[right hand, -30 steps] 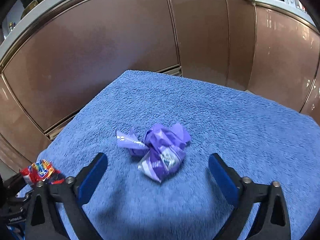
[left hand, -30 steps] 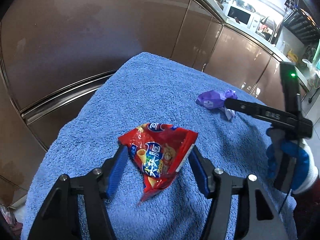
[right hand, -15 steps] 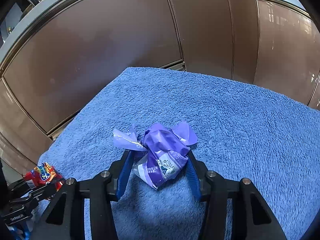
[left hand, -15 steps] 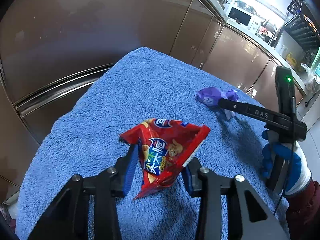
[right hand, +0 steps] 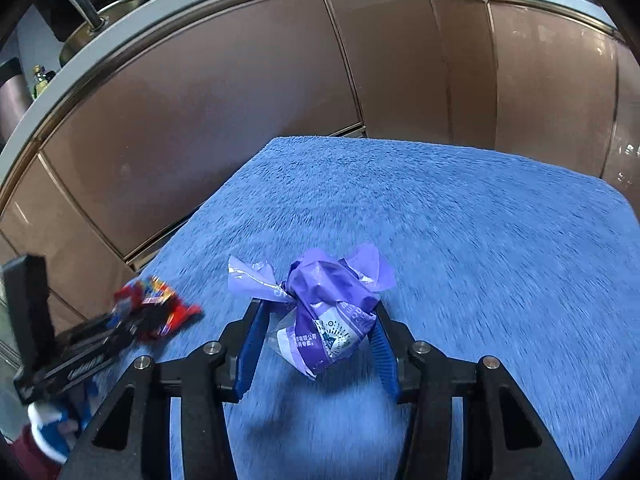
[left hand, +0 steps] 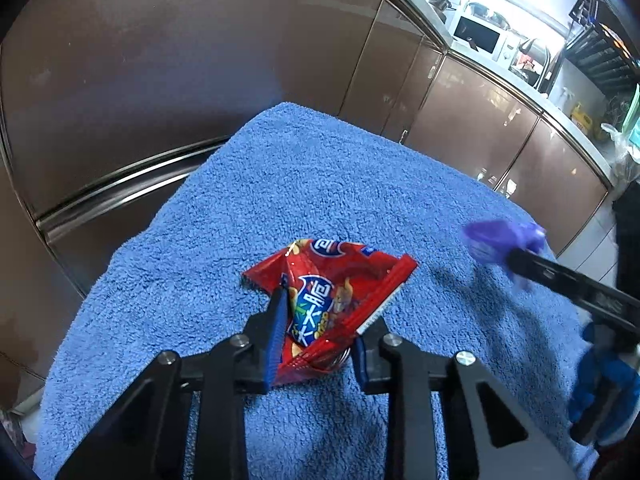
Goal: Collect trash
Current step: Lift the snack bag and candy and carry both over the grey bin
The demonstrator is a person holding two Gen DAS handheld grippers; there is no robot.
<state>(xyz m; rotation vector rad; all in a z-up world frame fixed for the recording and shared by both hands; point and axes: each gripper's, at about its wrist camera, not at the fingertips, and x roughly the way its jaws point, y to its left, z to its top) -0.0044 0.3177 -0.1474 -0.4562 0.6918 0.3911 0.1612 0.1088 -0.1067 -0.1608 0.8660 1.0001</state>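
My left gripper (left hand: pixel 318 332) is shut on a red snack bag (left hand: pixel 328 296) and holds it a little above the blue towel (left hand: pixel 304 184). My right gripper (right hand: pixel 316 336) is shut on a crumpled purple wrapper (right hand: pixel 324 312), also raised off the towel. In the left wrist view the right gripper (left hand: pixel 516 258) comes in from the right with the purple wrapper (left hand: pixel 496 238) at its tip. In the right wrist view the left gripper (right hand: pixel 132 322) shows at the left with the red bag (right hand: pixel 156 300).
The blue towel (right hand: pixel 460 216) covers a small raised surface. Brown kitchen cabinet fronts (left hand: pixel 160 60) stand close behind it. A counter with a microwave (left hand: pixel 478 34) runs at the back right.
Both grippers have closed, the left on the red bag and the right on the purple wrapper, and both have lifted their item off the towel.
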